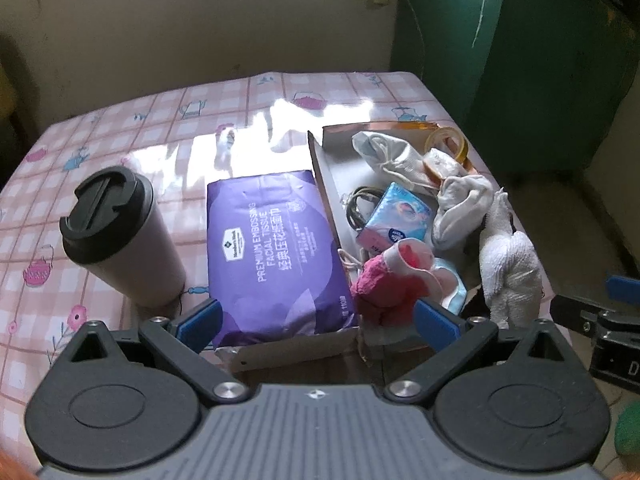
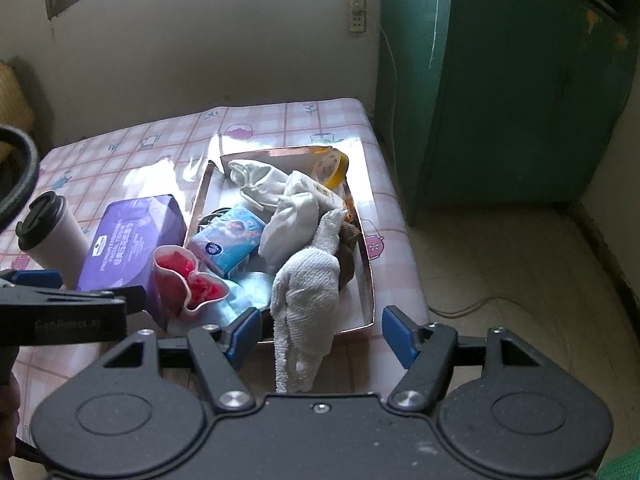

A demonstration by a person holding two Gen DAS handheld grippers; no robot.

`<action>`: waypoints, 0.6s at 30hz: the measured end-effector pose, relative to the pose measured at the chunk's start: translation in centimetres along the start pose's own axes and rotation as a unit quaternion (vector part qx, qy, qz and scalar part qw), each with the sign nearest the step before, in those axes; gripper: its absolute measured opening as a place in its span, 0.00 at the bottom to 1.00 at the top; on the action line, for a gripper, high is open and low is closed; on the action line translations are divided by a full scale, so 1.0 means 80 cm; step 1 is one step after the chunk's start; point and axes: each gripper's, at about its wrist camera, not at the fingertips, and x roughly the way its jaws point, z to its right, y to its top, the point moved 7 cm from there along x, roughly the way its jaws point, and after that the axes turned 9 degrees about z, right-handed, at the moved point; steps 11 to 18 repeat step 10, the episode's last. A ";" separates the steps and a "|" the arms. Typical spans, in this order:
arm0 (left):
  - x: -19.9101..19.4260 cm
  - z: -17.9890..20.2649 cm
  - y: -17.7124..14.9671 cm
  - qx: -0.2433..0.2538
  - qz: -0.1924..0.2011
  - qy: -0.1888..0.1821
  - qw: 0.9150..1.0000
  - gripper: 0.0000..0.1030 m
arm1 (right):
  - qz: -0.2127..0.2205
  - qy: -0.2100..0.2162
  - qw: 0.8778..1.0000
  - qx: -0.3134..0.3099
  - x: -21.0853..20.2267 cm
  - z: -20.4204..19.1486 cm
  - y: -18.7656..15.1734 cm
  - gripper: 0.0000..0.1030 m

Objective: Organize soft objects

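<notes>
Left gripper, right gripper: both jaws apart, empty, hovering at tray's 6 o'clock. Towel droops over near rim; socks piled inside. Sorting either starting or finished; stage unclear.

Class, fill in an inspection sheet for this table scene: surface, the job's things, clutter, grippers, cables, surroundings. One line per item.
Surface: table under a glossy pink checked cloth, sun glare in the middle.
Job's things: cardboard box holding white socks, pink sock, white towel draped over its near edge, blue tissue pack.
Clutter: purple facial tissue pack beside the box; lidded travel cup; tape roll in the box.
Grippers: left gripper open, empty; right gripper open around the towel's hanging end.
Cables: dark cord in the box; wire on floor.
Surroundings: green cabinet, wall socket.
</notes>
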 end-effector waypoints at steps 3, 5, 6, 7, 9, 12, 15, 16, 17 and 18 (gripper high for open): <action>0.001 0.002 -0.002 0.003 -0.001 -0.004 1.000 1.00 | 0.000 0.001 1.000 -0.002 0.001 -0.001 0.001 0.77; 0.000 0.005 -0.002 0.009 0.000 -0.008 1.000 1.00 | -0.001 0.002 1.000 -0.003 0.000 -0.001 0.001 0.77; 0.000 0.005 -0.003 0.010 0.001 -0.010 1.000 1.00 | -0.001 0.001 1.000 -0.003 0.000 -0.001 0.001 0.77; 0.000 0.005 -0.003 0.010 0.002 -0.012 1.000 1.00 | -0.001 0.001 1.000 -0.003 -0.001 -0.001 0.002 0.77; 0.001 0.006 -0.003 0.011 -0.002 -0.022 1.000 1.00 | -0.001 0.002 1.000 -0.004 -0.001 -0.001 0.003 0.77; 0.002 0.007 -0.002 0.013 -0.003 -0.023 1.000 1.00 | -0.001 0.002 1.000 -0.005 0.000 -0.001 0.003 0.77; 0.002 0.007 -0.002 0.013 -0.003 -0.023 1.000 1.00 | -0.001 0.002 1.000 -0.005 0.000 -0.001 0.003 0.77; 0.002 0.007 -0.002 0.013 -0.003 -0.023 1.000 1.00 | -0.001 0.002 1.000 -0.005 0.000 -0.001 0.003 0.77; 0.002 0.007 -0.002 0.013 -0.003 -0.023 1.000 1.00 | -0.001 0.002 1.000 -0.005 0.000 -0.001 0.003 0.77; 0.002 0.007 -0.002 0.013 -0.003 -0.023 1.000 1.00 | -0.001 0.002 1.000 -0.005 0.000 -0.001 0.003 0.77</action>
